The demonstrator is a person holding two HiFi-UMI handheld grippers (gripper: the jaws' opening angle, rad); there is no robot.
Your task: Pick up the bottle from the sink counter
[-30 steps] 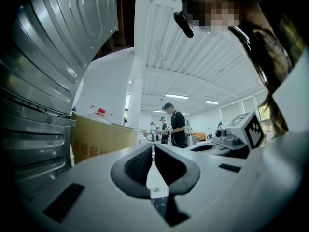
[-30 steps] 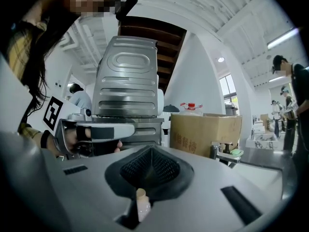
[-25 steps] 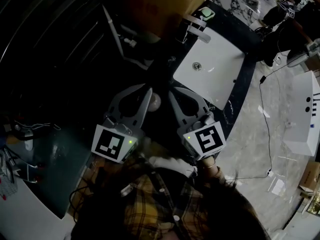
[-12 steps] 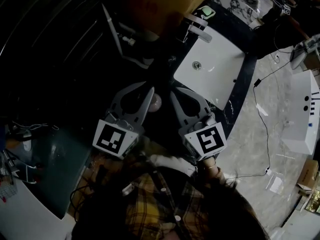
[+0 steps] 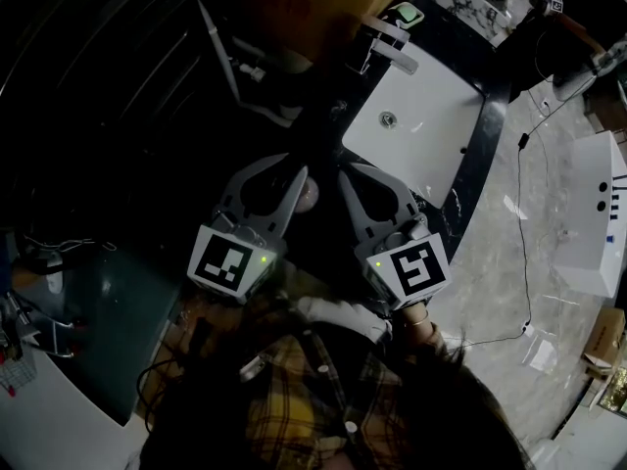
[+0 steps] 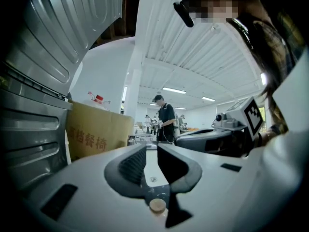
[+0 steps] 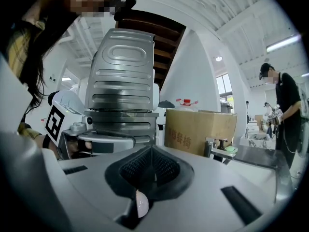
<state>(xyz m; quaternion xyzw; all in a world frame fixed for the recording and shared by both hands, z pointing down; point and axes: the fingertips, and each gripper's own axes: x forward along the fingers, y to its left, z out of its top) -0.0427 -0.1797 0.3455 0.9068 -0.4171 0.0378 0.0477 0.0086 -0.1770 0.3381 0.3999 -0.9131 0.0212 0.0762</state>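
Observation:
A clear bottle with a red cap (image 6: 96, 99) (image 7: 187, 102) stands behind the top edge of a cardboard box (image 6: 99, 134) (image 7: 200, 129), far beyond both grippers. On the dark counter left of the white basin (image 5: 431, 135) lies a small pale item (image 5: 338, 109), too dim to identify. My left gripper (image 5: 299, 176) (image 6: 150, 151) points toward the basin. Its jaws have just parted to a thin slit with nothing in it. My right gripper (image 5: 343, 176) (image 7: 152, 164) hangs beside it, pads together and holding nothing.
A faucet (image 5: 392, 52) (image 7: 219, 146) and a green soap (image 5: 407, 13) sit at the basin's far end. A ribbed metal appliance (image 7: 123, 88) rises at the left. People stand in the bright hall behind. A cable (image 5: 524, 233) trails over the marble floor.
The left gripper has sunk slightly and sits a little nearer the basin. The right gripper has kept its place. Nothing was taken hold of.

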